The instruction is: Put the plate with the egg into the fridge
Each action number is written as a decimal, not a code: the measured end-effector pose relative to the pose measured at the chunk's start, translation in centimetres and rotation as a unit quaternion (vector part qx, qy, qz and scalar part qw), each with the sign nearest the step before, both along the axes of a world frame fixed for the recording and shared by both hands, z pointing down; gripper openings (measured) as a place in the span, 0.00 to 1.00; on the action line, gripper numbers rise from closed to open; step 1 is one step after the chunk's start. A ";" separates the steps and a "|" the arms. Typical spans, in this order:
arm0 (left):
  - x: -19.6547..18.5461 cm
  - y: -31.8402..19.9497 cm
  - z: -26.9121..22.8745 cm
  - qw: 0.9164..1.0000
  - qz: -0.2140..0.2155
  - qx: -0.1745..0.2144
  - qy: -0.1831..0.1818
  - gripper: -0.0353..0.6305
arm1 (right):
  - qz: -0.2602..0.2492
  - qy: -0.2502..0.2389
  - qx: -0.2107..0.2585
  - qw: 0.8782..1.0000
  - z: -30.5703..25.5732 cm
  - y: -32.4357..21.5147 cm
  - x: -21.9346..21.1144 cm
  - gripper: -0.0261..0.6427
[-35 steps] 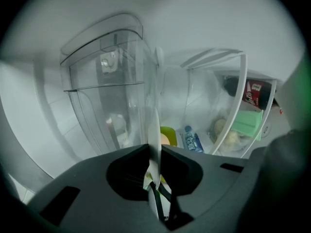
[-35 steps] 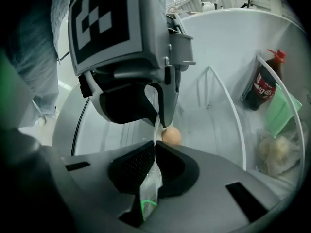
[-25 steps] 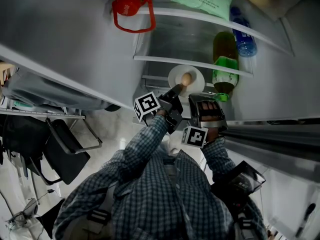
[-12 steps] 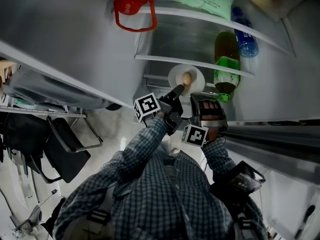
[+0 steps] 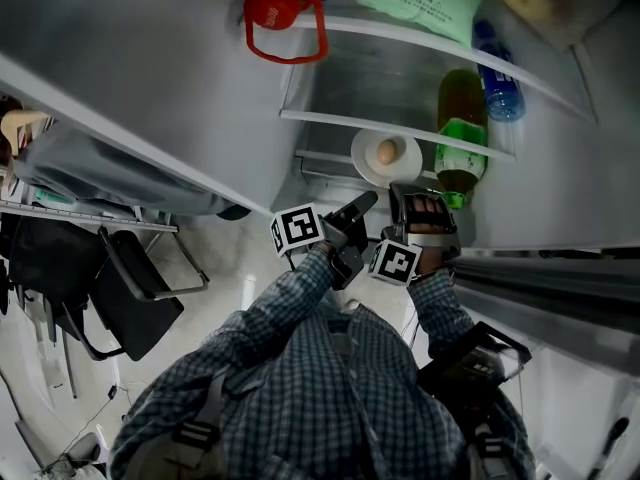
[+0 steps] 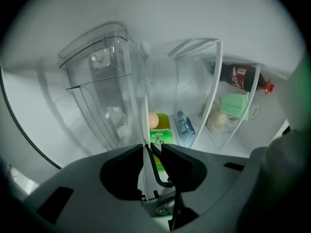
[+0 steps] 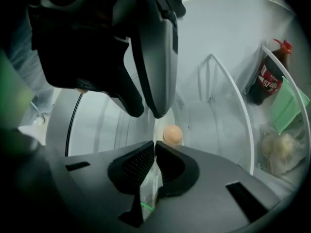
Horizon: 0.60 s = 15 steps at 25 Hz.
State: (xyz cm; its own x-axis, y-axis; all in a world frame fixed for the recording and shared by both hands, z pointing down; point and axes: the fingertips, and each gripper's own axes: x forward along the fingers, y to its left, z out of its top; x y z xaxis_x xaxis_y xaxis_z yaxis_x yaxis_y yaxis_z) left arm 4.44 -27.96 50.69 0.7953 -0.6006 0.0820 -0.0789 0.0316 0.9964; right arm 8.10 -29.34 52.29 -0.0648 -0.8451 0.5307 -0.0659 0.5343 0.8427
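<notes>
Plate [image 5: 368, 165] rim apparently in right hand-held gripper [image 7: 154, 149]

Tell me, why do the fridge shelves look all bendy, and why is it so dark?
Left gripper view: the wide lens bends the shelves, and the corners are black. Right gripper view: same bending, egg slightly soft. Head view: dim and grey.

Dim, grey light — brightest inside the open white fridge [image 5: 380, 78], murkier everywhere outside it. Gripper views bulge, black at their corners, the near foreground soft.
</notes>
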 end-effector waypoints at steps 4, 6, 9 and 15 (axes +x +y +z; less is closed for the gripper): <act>-0.6 1.2 -0.1 1.000 0.005 -0.002 -0.003 0.21 | -0.002 -0.002 -0.008 1.000 0.0 -0.2 -0.3 0.07; -0.9 1.4 -0.2 1.000 0.003 -0.002 0.002 0.21 | -0.004 -0.001 -0.006 1.000 0.1 -0.3 -0.4 0.07; -1.3 1.5 -0.1 1.000 -0.001 -0.002 -0.001 0.21 | -0.001 -0.004 -0.016 1.000 0.3 -0.1 -0.5 0.07; -1.8 1.7 0.2 1.000 -0.001 -0.001 -0.018 0.20 | 0.002 -0.016 -0.001 1.000 0.5 -0.4 -0.5 0.07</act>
State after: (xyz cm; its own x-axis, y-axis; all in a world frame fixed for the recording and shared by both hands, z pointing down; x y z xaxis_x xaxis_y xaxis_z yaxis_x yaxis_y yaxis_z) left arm 2.63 -26.25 50.86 0.7905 -0.6024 0.1107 -0.1137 0.0333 0.9930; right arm 7.60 -29.76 52.82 -0.0783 -0.8444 0.5300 -0.0961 0.5355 0.8390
